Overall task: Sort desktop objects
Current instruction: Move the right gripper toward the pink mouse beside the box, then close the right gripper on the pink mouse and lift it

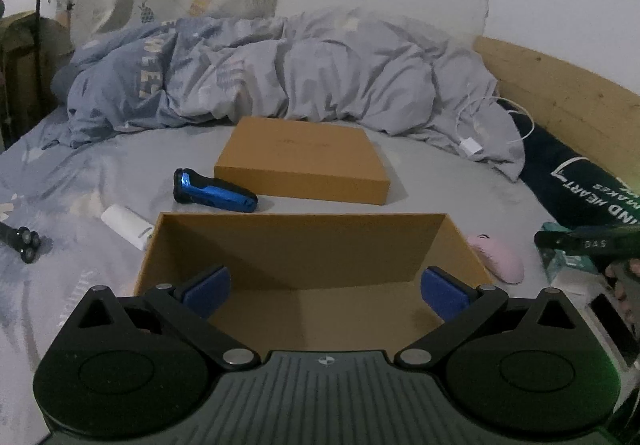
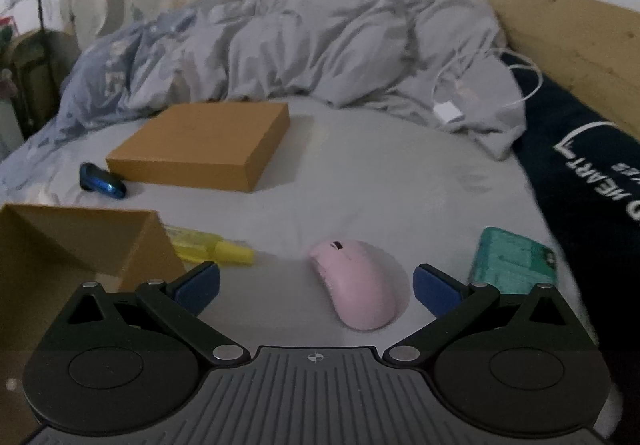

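An open brown cardboard box [image 1: 304, 241] sits on the bed right in front of my left gripper [image 1: 326, 291], which is open and holds nothing. The box's corner [image 2: 80, 241] shows at the left of the right wrist view. A blue shaver [image 1: 214, 193] lies beyond it, next to the box lid [image 1: 304, 161]. A pink mouse [image 2: 356, 283] lies between the open fingers of my right gripper [image 2: 316, 289], untouched. A yellow object [image 2: 216, 251] rests beside the box. A teal packet [image 2: 514, 261] lies to the right.
A white tube [image 1: 126, 225] and a black three-head shaver [image 1: 24, 241] lie left of the box. A crumpled grey duvet [image 1: 280, 73], a white charger cable [image 1: 480, 133], a dark pillow [image 2: 592, 173] and a wooden headboard [image 1: 568, 85] border the bed. A hand [image 1: 624, 285] shows at right.
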Available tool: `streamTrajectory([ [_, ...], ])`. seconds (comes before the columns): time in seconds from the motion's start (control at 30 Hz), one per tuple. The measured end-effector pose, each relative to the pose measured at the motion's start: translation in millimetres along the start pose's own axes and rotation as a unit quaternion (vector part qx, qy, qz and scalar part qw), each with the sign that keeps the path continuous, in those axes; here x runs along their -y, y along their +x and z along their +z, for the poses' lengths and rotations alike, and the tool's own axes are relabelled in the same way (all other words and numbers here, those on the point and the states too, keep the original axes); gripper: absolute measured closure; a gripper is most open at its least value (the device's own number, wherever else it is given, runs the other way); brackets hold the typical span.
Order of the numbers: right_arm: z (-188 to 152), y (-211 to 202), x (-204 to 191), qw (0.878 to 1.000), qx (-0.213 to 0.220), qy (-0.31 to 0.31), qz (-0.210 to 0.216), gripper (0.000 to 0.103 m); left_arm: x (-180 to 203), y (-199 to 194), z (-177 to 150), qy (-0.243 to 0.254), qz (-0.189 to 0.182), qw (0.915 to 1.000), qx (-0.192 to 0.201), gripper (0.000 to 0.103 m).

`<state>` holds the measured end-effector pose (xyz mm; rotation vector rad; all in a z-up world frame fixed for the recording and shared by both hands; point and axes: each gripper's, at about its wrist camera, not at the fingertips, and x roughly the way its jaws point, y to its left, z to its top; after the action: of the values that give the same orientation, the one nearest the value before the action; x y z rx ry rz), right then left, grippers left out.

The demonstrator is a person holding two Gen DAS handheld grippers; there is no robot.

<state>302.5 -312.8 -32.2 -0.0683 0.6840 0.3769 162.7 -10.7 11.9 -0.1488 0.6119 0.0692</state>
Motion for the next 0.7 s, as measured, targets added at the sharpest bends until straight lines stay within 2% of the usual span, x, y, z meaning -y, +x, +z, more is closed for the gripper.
streamTrajectory([
  [0.23, -9.6, 62.8, 5.3, 0.999, -0.035, -0.033, 0.01, 0.001, 2.6, 26.1, -2.3, -0.006, 0.005, 0.9998, -0.016, 0.0],
  [0.37, -13.3, 84.1, 9.4, 0.998, -0.045, -0.04, 0.015, 0.002, 6.1, 36.8, -4.9, -0.006, 0.004, 0.9997, -0.023, 0.0],
  [0.43, -15.1, 94.8, 11.5, 0.998, -0.05, -0.043, 0.018, 0.01, 8.4, 41.1, -5.6, -0.003, 0.004, 0.9997, -0.024, 0.0],
  [0.5, -16.9, 105.5, 13.6, 0.997, -0.055, -0.046, 0.021, 0.014, 9.7, 45.0, -6.1, -0.002, 0.004, 0.9997, -0.025, 0.0],
  [0.67, -19.4, 124.5, 19.2, 0.996, -0.062, -0.064, 0.021, 0.015, 10.3, 54.3, -4.7, -0.009, 0.005, 0.9995, -0.03, 0.0],
  [0.7, -19.3, 127.3, 21.7, 0.996, -0.064, -0.065, 0.022, 0.018, 10.5, 54.8, -4.4, -0.01, 0.004, 0.9996, -0.028, 0.0],
])
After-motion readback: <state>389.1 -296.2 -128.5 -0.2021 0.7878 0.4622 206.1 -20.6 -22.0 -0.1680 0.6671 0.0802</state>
